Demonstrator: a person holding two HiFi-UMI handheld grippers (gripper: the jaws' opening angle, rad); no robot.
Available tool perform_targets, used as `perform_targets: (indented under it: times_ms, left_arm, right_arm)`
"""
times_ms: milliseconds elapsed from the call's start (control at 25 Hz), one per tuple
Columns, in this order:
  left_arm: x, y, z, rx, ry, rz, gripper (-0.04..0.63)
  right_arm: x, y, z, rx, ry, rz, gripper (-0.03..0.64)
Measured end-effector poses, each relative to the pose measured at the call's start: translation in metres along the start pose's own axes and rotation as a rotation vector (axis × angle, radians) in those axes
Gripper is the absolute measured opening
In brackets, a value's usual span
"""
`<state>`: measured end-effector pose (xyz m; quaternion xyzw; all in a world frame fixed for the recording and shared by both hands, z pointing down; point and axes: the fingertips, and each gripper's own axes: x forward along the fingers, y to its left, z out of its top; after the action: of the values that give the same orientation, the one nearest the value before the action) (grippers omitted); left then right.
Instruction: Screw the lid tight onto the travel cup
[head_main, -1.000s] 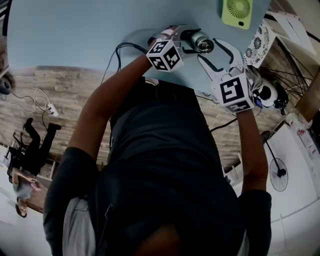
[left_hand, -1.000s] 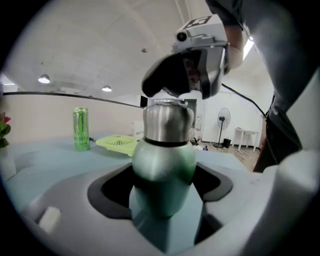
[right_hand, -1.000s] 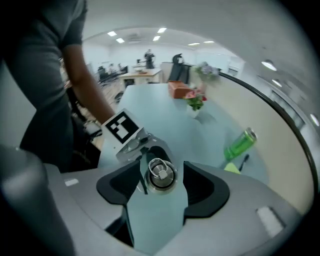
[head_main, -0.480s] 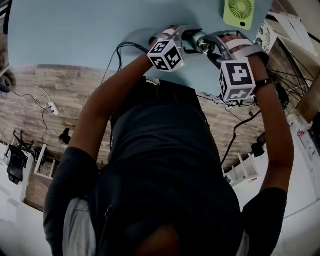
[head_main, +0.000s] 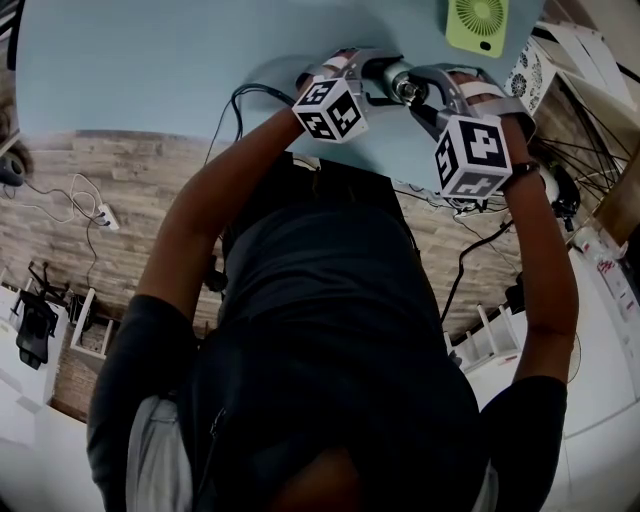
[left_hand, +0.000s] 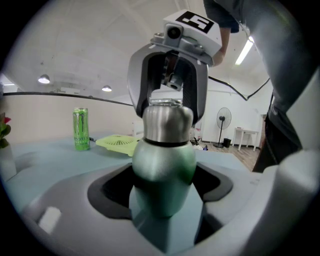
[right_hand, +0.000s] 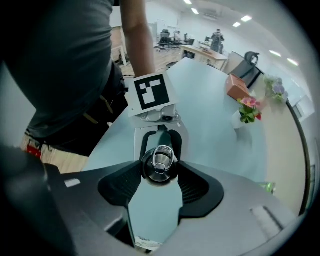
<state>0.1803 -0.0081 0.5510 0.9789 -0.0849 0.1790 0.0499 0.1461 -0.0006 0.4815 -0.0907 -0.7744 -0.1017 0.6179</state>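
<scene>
The travel cup (left_hand: 164, 167) has a green body and a steel lid (left_hand: 167, 121) and stands upright over the pale blue table (head_main: 150, 70). My left gripper (left_hand: 165, 187) is shut on the green body, its black pads pressed to both sides. From above, my right gripper (right_hand: 159, 172) is shut on the lid (right_hand: 159, 162), with a jaw touching each side. In the head view the cup (head_main: 401, 82) sits between the left gripper (head_main: 372, 76) and the right gripper (head_main: 425, 88), at the table's near edge. The cup's base is hidden.
A green flat fan (head_main: 477, 22) lies on the table just beyond the cup. A green drink can (left_hand: 80, 129) stands further off. A vase of flowers (right_hand: 245, 112) and a pink box (right_hand: 237, 86) sit on the far side. Cables run along the floor below.
The right gripper swung in from the right and closed over the cup's lid, then turned a little on it. The left gripper and cup stayed put.
</scene>
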Motion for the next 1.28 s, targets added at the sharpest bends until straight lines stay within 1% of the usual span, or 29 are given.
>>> perform_targets:
  times_ms: [80, 160, 280, 400, 560, 680, 760, 840, 1080, 1160, 1240, 1280]
  left_arm:
    - [0.0, 0.0, 0.0, -0.001, 0.0, 0.0, 0.416]
    - [0.0, 0.0, 0.0, -0.001, 0.001, 0.0, 0.416]
    - [0.0, 0.0, 0.001, -0.001, 0.001, -0.001, 0.416]
    - [-0.001, -0.001, 0.001, 0.0, 0.0, -0.001, 0.416]
    - [-0.001, 0.0, 0.001, 0.001, 0.0, 0.001, 0.416]
    - [-0.001, -0.001, 0.001, 0.001, 0.0, 0.002, 0.415]
    - [-0.001, -0.001, 0.001, 0.001, 0.0, 0.002, 0.416]
    - [-0.001, -0.001, 0.001, 0.001, 0.0, 0.002, 0.416]
    - [0.0, 0.0, 0.001, 0.0, 0.0, 0.001, 0.416]
    - [0.0, -0.001, 0.001, -0.001, 0.0, 0.001, 0.416]
    - [0.0, -0.001, 0.001, -0.001, -0.001, 0.001, 0.416]
    - [0.0, -0.001, 0.002, -0.001, -0.001, 0.001, 0.416]
  right_arm:
    - [0.001, -0.001, -0.001, 0.138, -0.036, -0.025, 0.227]
    - [0.001, -0.002, -0.002, 0.31, -0.084, -0.067, 0.227]
    - [-0.002, -0.006, -0.004, 0.582, -0.163, -0.16, 0.227]
    - [-0.007, -0.014, -0.002, 0.809, -0.233, -0.266, 0.227]
    - [-0.009, -0.017, -0.006, 1.064, -0.291, -0.405, 0.227]
    - [-0.011, -0.016, -0.009, 1.209, -0.314, -0.489, 0.227]
    - [-0.012, -0.016, -0.01, 1.276, -0.327, -0.534, 0.227]
    - [-0.012, -0.017, -0.011, 1.309, -0.339, -0.56, 0.227]
    - [-0.012, -0.017, -0.012, 1.306, -0.342, -0.556, 0.227]
    - [-0.011, -0.018, -0.011, 1.297, -0.34, -0.536, 0.229]
    - [-0.01, -0.017, -0.011, 1.27, -0.334, -0.482, 0.229]
    - [-0.009, -0.017, -0.01, 1.239, -0.324, -0.447, 0.229]
